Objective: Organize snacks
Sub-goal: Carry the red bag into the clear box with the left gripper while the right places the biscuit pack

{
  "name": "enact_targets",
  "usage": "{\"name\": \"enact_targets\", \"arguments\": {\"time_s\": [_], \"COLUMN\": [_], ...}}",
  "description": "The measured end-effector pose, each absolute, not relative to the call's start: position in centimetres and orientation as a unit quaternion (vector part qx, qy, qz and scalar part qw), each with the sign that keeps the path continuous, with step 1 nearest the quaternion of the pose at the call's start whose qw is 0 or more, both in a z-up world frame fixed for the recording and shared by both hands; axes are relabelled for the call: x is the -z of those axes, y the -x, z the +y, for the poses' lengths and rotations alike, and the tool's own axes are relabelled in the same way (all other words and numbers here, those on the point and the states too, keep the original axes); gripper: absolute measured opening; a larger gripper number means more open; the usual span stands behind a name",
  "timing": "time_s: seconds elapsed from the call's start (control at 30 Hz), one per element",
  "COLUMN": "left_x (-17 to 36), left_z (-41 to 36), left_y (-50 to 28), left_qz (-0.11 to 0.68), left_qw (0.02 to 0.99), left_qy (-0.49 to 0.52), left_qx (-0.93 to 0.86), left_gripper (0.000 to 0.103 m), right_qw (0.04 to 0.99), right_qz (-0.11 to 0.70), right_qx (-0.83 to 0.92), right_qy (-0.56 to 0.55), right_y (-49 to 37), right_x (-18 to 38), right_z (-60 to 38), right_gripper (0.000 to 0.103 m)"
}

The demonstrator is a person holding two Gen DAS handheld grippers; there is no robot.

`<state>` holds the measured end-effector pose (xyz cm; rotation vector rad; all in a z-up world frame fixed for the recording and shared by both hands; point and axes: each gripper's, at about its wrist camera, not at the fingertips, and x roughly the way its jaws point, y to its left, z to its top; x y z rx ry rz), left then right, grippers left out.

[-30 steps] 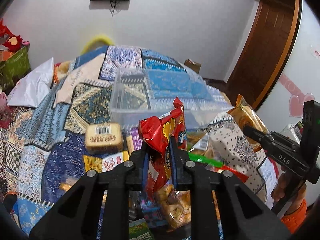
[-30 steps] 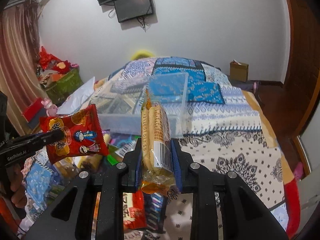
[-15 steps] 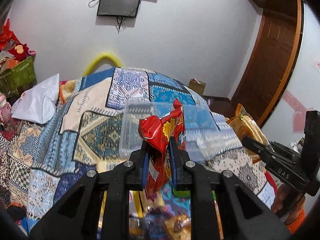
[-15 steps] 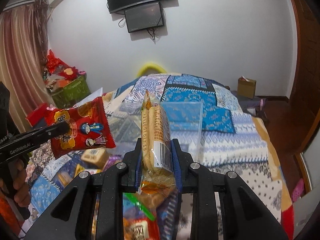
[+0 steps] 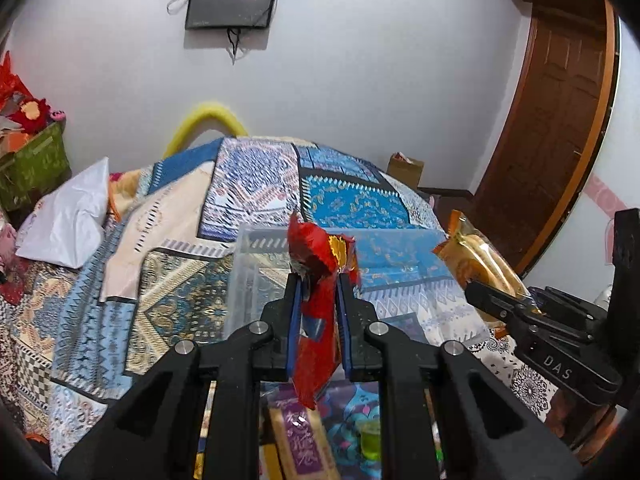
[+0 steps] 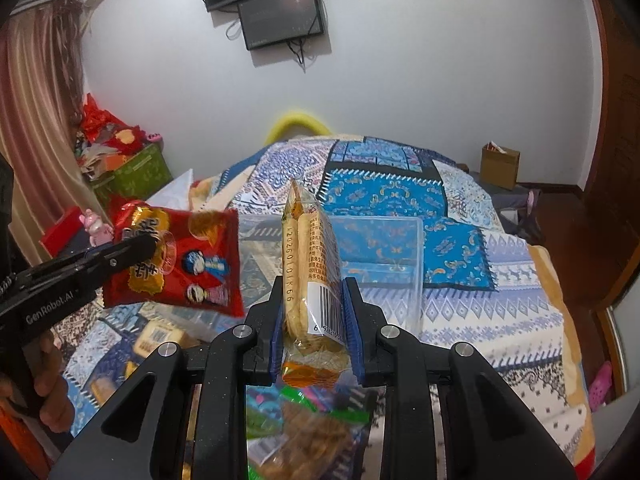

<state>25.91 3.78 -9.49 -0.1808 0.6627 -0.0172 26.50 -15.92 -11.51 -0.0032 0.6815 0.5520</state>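
My left gripper (image 5: 319,280) is shut on a red snack packet (image 5: 320,320) and holds it in the air before a clear plastic box (image 5: 256,276) on the patterned bedspread. The red packet (image 6: 176,260) and the left gripper (image 6: 140,246) also show at the left of the right wrist view. My right gripper (image 6: 313,286) is shut on a clear yellow biscuit pack (image 6: 310,272), held upright in front of the clear box (image 6: 384,256). In the left wrist view the right gripper (image 5: 476,288) holds that pack (image 5: 476,256) at the right.
A pile of loose snack packets (image 6: 304,428) lies on the bed below both grippers; it also shows in the left wrist view (image 5: 304,436). A white bag (image 5: 68,216) lies at the bed's left. A cardboard box (image 6: 500,164) stands on the floor near the wooden door (image 5: 560,140).
Both grippers have risen and moved forward toward the clear box with their packets still held. The snack pile has dropped lower in both views.
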Motion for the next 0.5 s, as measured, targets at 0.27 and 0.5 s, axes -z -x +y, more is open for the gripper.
{"name": "enact_targets", "arguments": {"time_s": [0.27,0.5], "left_x": [12.8,15.3], "left_z": [3.1,3.9], "left_y": [-29.3,-30.8], "left_qz": [0.371,0.411], "left_qw": [0.925,0.907], "left_qy": [0.086,0.094], "left_qx": [0.014,0.005], "left_gripper": [0.016,0.016], "right_qw": [0.890,0.878], "right_qz": [0.370,0.403], "right_qx": [-0.264,-0.257], "right_qy": [0.026,0.045], "right_y": [-29.0,-29.9], "right_x": [13.3,15.3], "right_z": [-14.3,-13.6], "right_gripper": [0.024,0.024]}}
